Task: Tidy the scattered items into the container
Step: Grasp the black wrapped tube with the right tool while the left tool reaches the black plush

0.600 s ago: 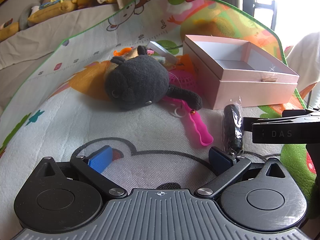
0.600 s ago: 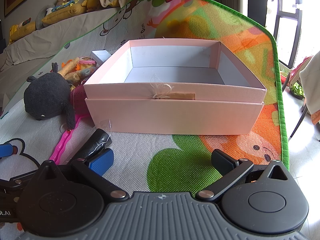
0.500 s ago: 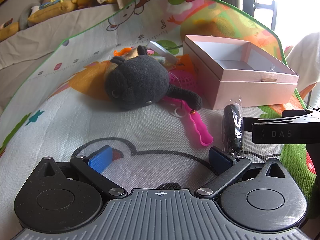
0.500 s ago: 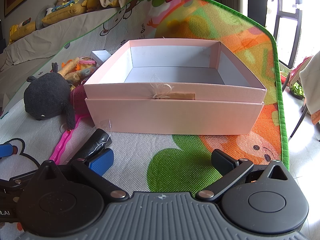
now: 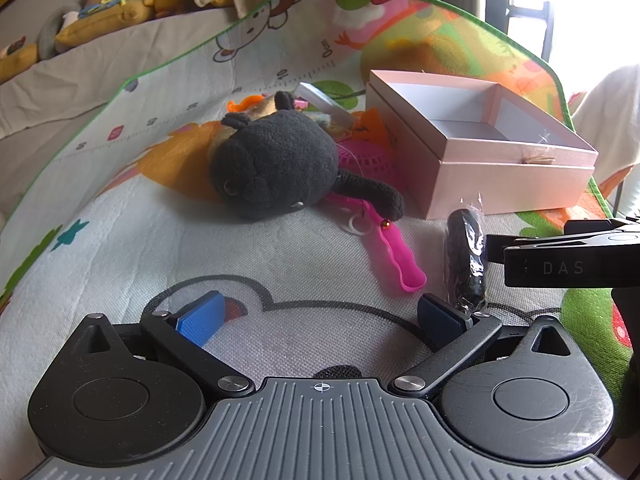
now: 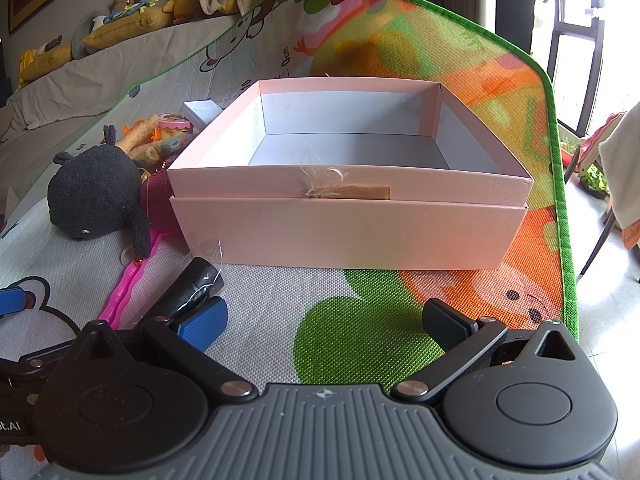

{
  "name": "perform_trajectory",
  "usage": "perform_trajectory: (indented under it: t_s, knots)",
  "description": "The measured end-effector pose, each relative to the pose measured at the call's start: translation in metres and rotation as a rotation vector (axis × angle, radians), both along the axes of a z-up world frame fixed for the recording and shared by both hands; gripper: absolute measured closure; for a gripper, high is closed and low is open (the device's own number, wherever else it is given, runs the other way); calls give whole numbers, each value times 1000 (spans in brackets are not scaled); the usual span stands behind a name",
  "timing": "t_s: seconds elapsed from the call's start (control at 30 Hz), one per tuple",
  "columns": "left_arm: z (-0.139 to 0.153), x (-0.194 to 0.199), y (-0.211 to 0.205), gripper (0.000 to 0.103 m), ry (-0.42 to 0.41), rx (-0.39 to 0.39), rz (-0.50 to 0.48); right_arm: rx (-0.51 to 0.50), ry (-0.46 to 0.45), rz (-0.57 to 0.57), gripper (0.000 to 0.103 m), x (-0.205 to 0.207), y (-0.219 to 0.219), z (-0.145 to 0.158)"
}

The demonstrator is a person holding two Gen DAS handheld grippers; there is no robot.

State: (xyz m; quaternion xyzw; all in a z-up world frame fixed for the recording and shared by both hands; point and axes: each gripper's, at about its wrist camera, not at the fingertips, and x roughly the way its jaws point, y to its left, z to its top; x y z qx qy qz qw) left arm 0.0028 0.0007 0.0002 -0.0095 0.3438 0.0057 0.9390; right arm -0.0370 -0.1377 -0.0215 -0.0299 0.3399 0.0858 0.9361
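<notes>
An open pink box [image 5: 500,176] [image 6: 348,232] sits empty on the play mat. Left of it lie a black plush toy [image 5: 276,164] [image 6: 96,192], a pink plastic scoop [image 5: 396,252] [image 6: 124,296] and a black item in clear wrap [image 5: 466,256] [image 6: 192,284]. More small toys [image 6: 160,136] lie behind the plush. My left gripper [image 5: 320,318] is open and empty, low over the mat in front of the plush. My right gripper [image 6: 324,320] is open and empty, facing the box's front wall, with its left finger beside the wrapped item.
The colourful play mat [image 6: 360,312] curls up behind the box. A sofa ledge with stuffed toys [image 6: 128,20] runs along the back. A window [image 6: 580,40] and floor lie at the right past the mat's green edge.
</notes>
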Motion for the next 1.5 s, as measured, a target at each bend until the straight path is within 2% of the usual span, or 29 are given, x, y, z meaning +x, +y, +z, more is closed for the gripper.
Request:
perform_trajectory:
  t_s: [0.73,0.83,1.07,1.2,1.5]
  knots:
    - [0,0,0,0,-1,-3,0,9,2,1,0,3,-5,0]
    - [1,-1,0,0,-3,-8,0,26,22,6,0,0,-7,3]
    - [1,0,2,0,-4,-13,1,-7,61,57,0,-16,-10,5]
    - [0,0,2,0,-2,-7,1,-8,79,43,0,-20,-10,7]
    - [-1,1,0,0,3,5,-1,10,63,39,0,-23,-13,6]
